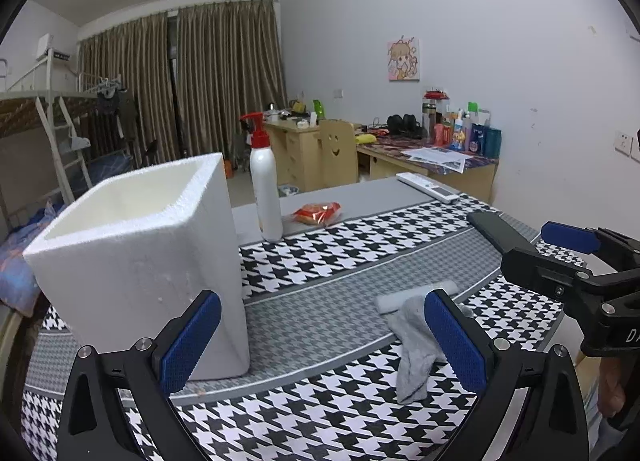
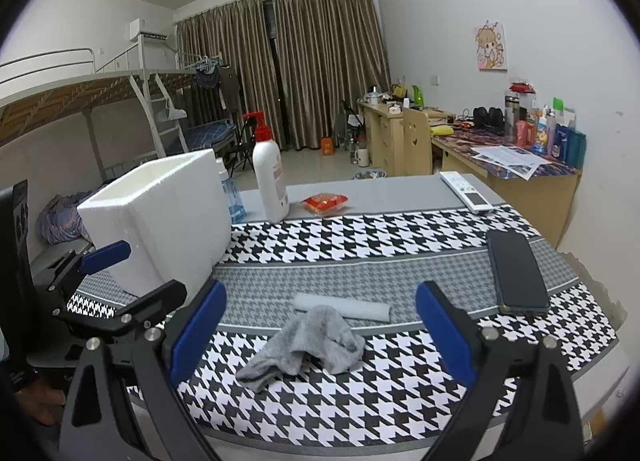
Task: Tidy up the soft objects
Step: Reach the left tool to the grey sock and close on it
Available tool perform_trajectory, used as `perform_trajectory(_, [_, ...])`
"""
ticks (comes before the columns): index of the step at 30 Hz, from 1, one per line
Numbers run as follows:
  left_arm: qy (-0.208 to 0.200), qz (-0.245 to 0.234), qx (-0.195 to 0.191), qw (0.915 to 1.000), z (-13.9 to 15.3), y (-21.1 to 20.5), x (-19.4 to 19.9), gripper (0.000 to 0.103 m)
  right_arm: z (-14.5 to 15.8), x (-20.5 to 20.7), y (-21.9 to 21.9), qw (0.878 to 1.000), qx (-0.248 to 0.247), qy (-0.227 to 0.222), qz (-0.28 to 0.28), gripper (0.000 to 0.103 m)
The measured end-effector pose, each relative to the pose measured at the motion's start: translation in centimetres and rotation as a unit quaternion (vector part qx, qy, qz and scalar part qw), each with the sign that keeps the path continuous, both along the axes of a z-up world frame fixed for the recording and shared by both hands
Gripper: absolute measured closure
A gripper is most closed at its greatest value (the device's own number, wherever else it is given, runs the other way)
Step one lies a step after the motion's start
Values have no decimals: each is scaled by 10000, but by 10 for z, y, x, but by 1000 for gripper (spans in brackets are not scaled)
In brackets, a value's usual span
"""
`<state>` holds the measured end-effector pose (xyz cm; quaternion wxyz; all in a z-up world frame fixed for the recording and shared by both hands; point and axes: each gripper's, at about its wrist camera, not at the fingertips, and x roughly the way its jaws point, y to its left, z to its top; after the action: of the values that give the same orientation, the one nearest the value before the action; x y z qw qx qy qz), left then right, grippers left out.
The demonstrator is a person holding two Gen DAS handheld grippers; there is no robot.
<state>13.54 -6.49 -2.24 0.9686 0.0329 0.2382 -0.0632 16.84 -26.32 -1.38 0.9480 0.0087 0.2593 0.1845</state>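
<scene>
Sock [image 2: 308,345], grey and crumpled, lies loose on the houndstooth cloth [image 2: 360,393], touching a pale rolled cloth [image 2: 342,307] just behind it, possibly a towel, hard to tell. Right gripper [image 2: 320,337] hovers spread wide, framing the sock, nothing held. Left gripper [image 1: 320,341] gapes empty too, beside the open foam box [image 1: 140,253], likely the drop spot. Phone [image 2: 518,273], lotion bottle [image 2: 270,177] and remote [image 2: 466,191] sit apart, hard goods left alone.

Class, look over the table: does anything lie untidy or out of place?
Yes. The grey sock lies crumpled on the checked cloth, partly over the white roll, outside the foam box.
</scene>
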Motion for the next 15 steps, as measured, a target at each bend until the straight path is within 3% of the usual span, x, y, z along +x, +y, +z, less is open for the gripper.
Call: perform_trajectory(15, [334, 19, -76, 9994, -18, -19, 7, 1, -13, 23, -12, 9995, -115, 259, 169, 5])
